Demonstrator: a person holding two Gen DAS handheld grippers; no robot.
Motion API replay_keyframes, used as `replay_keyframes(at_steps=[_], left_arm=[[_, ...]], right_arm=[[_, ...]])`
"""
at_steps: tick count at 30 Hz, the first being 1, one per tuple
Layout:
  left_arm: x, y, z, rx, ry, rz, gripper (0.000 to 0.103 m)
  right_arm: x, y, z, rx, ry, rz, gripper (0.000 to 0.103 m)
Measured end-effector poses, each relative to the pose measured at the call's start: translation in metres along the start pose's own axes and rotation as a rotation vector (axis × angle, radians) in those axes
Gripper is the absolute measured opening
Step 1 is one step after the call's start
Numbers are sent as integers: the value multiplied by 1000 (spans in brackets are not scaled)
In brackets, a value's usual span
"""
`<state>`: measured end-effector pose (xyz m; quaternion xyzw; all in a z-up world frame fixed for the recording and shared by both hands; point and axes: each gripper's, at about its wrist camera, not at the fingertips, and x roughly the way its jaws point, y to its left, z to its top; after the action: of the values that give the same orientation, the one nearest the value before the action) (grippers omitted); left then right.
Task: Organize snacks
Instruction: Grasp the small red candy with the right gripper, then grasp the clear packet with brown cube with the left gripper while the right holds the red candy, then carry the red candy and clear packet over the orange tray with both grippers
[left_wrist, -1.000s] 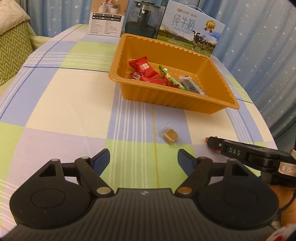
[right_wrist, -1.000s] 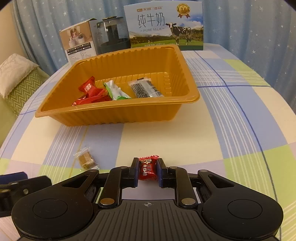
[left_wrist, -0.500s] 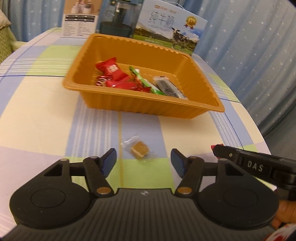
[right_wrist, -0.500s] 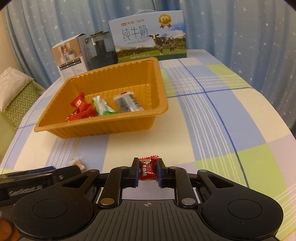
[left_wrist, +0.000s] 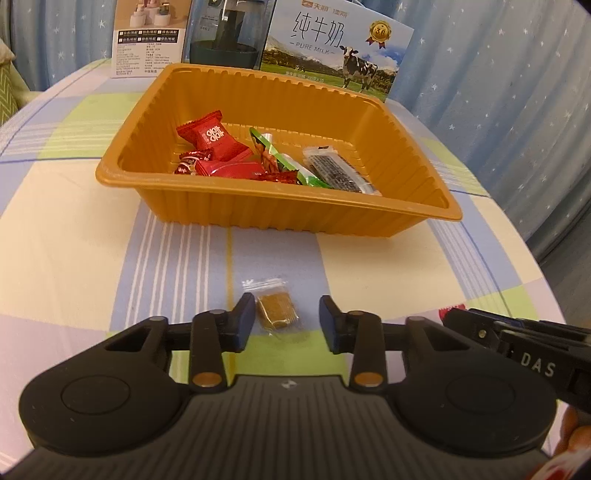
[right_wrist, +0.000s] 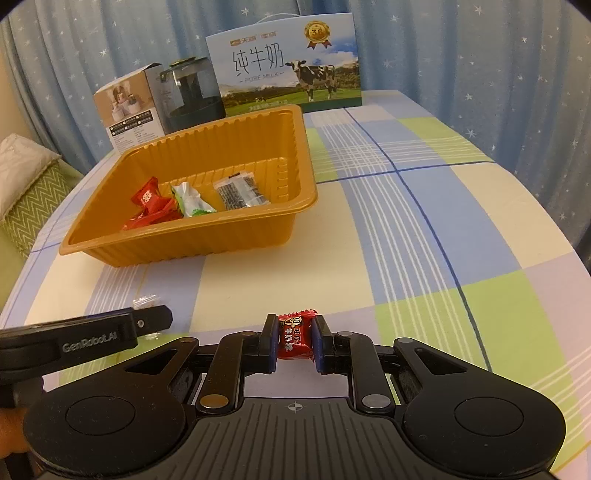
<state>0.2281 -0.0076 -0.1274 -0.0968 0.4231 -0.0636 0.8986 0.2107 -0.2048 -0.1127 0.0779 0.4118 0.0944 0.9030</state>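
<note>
An orange tray (left_wrist: 280, 216) (right_wrist: 192, 247) holds several wrapped snacks: red packets (left_wrist: 208, 138), a green one (left_wrist: 284, 158) and a dark bar (left_wrist: 334, 170). A small brown candy in clear wrap (left_wrist: 277, 308) lies on the cloth in front of the tray. My left gripper (left_wrist: 286, 323) is open, its fingers on either side of this candy. My right gripper (right_wrist: 294, 341) is shut on a red wrapped candy (right_wrist: 294, 338), held above the table to the right of the left gripper.
A milk carton (left_wrist: 332, 51) (right_wrist: 284, 66), a dark jar (right_wrist: 192, 96) and a white box (right_wrist: 129, 110) stand behind the tray. The checked tablecloth (right_wrist: 424, 240) covers a round table. A cushion (right_wrist: 29, 192) lies off the left edge.
My left gripper has moved forward and right until the brown candy sits between its fingers, and its jaws have narrowed. My right gripper has lifted and drawn back with the red candy.
</note>
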Motion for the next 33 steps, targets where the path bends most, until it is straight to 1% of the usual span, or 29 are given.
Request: replay_keyframes(at_steps=[1, 3, 7, 14, 19, 24, 33], left_arm=[[1, -1, 0, 15, 3, 10, 24], [0, -1, 0, 45, 7, 29, 19], [-8, 0, -7, 51, 16, 39, 19], [-34, 5, -22, 12, 20, 41, 19], [-53, 5, -27, 0, 12, 44, 19], [-70, 3, -25, -4, -6, 45, 19], [-99, 0, -11, 7, -54, 41, 19]], right_arm=[[0, 0, 0, -2, 0, 0, 19], [0, 1, -1, -4, 2, 2, 19], [-1, 1, -4, -3, 3, 4, 19], [-10, 5, -5, 13, -3, 25, 19], [-21, 10, -5, 16, -16, 40, 19], [-33, 17, -3, 12, -31, 52, 19], [-53, 26, 1, 5, -57, 68, 19]])
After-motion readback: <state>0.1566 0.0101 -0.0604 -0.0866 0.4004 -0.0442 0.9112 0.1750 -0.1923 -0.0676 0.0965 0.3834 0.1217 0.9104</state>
